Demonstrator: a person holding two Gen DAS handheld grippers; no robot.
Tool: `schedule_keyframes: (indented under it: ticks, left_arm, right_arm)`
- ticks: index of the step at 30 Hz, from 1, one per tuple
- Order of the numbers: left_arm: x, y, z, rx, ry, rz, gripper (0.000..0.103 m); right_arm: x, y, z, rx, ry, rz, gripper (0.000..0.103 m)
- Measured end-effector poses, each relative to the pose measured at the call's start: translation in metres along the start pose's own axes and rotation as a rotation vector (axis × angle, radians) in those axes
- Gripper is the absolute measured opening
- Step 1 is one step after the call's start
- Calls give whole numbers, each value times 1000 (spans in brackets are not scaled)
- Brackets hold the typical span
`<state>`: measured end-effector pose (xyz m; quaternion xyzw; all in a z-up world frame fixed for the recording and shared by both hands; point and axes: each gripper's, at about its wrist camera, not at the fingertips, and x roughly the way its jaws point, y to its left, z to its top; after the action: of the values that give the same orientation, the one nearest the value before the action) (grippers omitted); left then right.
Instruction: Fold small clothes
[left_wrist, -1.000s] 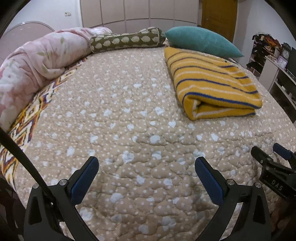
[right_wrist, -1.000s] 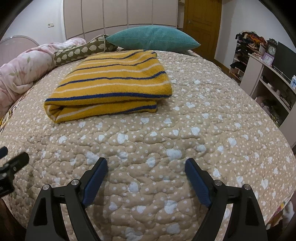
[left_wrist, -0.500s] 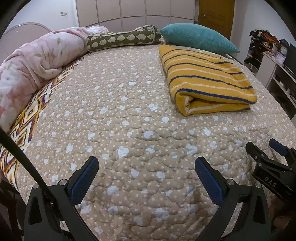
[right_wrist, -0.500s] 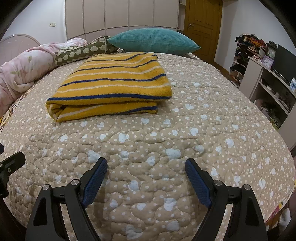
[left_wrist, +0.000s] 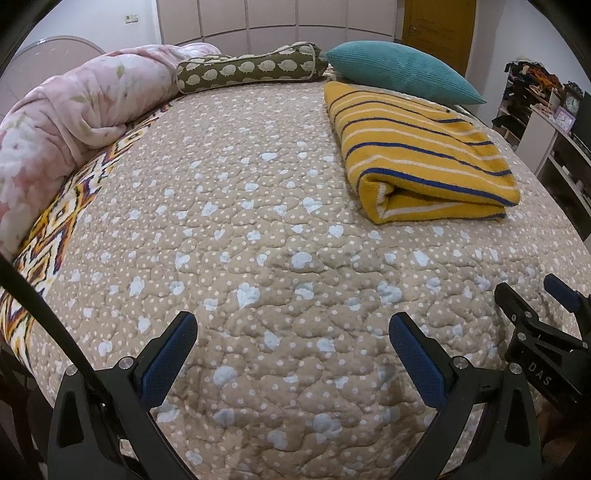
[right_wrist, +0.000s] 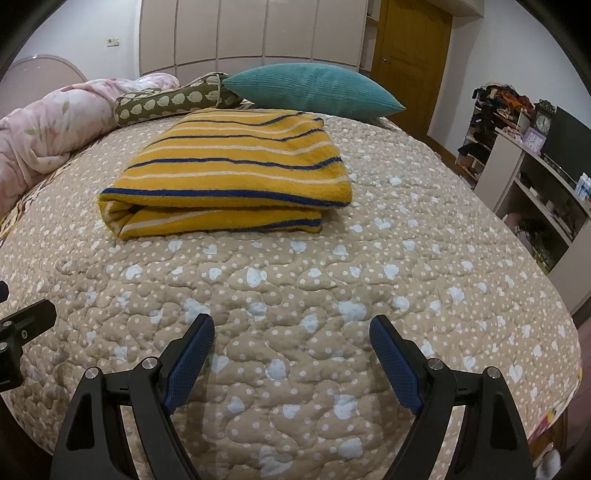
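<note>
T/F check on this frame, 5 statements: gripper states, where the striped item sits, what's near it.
1. The yellow folded garment with blue and white stripes lies folded on the beige quilted bedspread. True.
2. The left gripper is shut on the garment. False: its fingers stand apart over bare bedspread, holding nothing.
3. The right gripper is open and apart from the garment. True.
4. The teal ribbed pillow lies at the near edge of the bed, in front of the garment. False: it lies behind the garment, at the far end.
5. The pink floral comforter covers the garment. False: it is bunched along the bed's left side, apart from it.
</note>
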<state>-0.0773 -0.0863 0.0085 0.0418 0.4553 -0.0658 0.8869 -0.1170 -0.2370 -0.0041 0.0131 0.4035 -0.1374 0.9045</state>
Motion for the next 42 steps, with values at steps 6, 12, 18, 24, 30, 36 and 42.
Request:
schedule_keyframes:
  ticks: [6,12,18,24,30,36,42]
  left_arm:
    - [2,0,-1,-3,12,-23,103]
    - [6,-1,-1,1,20,-18,103]
    - [8,-1,-3,10,26,-4,103]
    - [10,-1,-3,13,37,-13,103]
    - [15,-1,-3,10,55,-17,103]
    - [20,-2,-4,9,70,-18,103]
    - [25,-3,-6,3,80,-19,103]
  right_arm:
    - [-2,-1,0,3,-11,-5,90]
    - [-5,-1,1,5,-21,-14,90]
    - [-2,0,0,0,-12,-13,90]
    - [0,1,-1,-2,-13,-17,90]
    - [1,1,0,0,-10,-20,90]
    - [2,2,1,-4,-8,-20,90]
    - [3,3,2,-2,-6,-22,90]
